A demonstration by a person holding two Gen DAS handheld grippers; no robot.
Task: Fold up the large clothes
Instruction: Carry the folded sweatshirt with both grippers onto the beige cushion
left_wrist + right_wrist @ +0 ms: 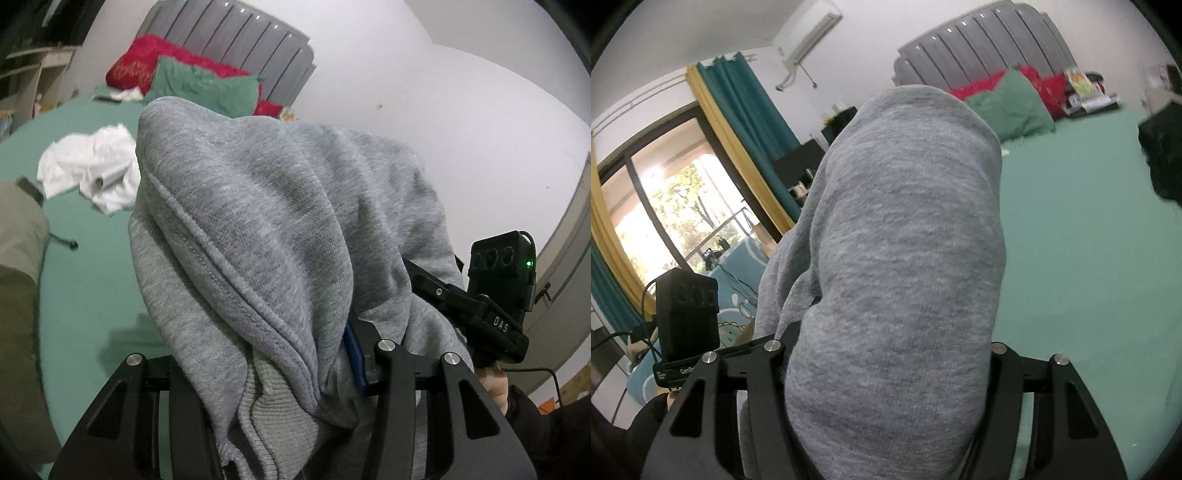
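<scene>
A grey knit sweatshirt (266, 236) is draped over my left gripper (291, 369) and hides its fingers; a ribbed hem hangs at the bottom. The same grey sweatshirt (905, 258) covers my right gripper (886, 369) and hides its fingers too. Both grippers hold the cloth up above the green bed sheet (85, 295). The other gripper's body (498, 291) shows at the right of the left wrist view, and at the left of the right wrist view (687, 314).
Crumpled white cloth (92, 166) lies on the bed. Green pillow (207, 86) and red pillow (147, 62) rest against the grey headboard (240, 40). An olive cloth (18, 277) lies at left. A dark item (1163, 155) sits on the sheet (1089, 240). A window with teal curtains (746, 110) is left.
</scene>
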